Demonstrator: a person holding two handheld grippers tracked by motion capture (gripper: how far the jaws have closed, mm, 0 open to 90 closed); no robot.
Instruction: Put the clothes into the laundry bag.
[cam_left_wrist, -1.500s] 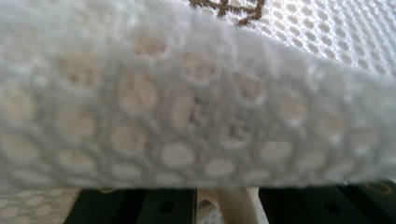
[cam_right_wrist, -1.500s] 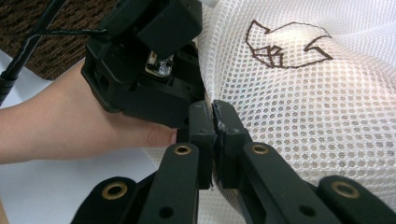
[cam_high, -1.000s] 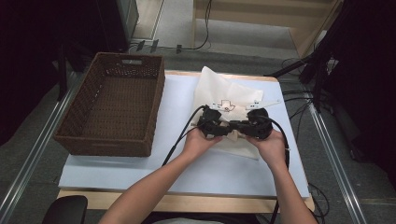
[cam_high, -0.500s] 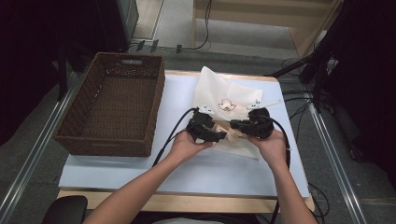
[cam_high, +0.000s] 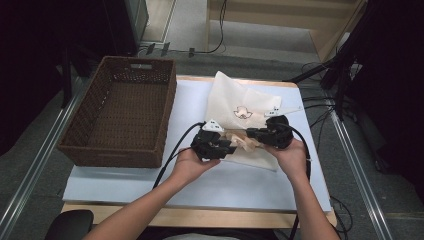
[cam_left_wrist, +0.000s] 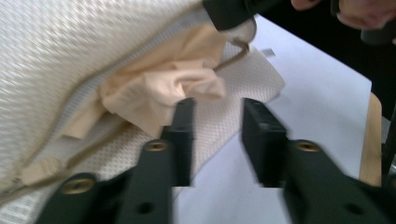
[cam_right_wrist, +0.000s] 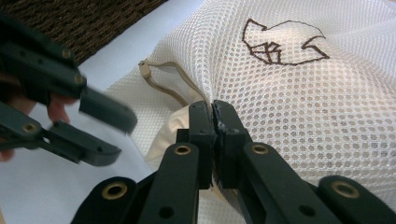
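White table cover (cam_high: 150, 185): right gripper (cam_right_wrist: 214, 112) pinches white mesh laundry bag (cam_right_wrist: 327, 107) mouth; left gripper (cam_left_wrist: 215, 123), jaws just narrowed, empty; peach cloth (cam_left_wrist: 159, 91) half in, zipping pending.

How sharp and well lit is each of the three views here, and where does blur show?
High view: table evenly lit, surroundings dark, slightly soft overall. Left gripper view: the left gripper and its jaws are smeared with blur, and the mesh bag and peach cloth look soft. Right gripper view: sharpest; the bag's weave and the right gripper are crisp, while the other gripper at left is blurred.
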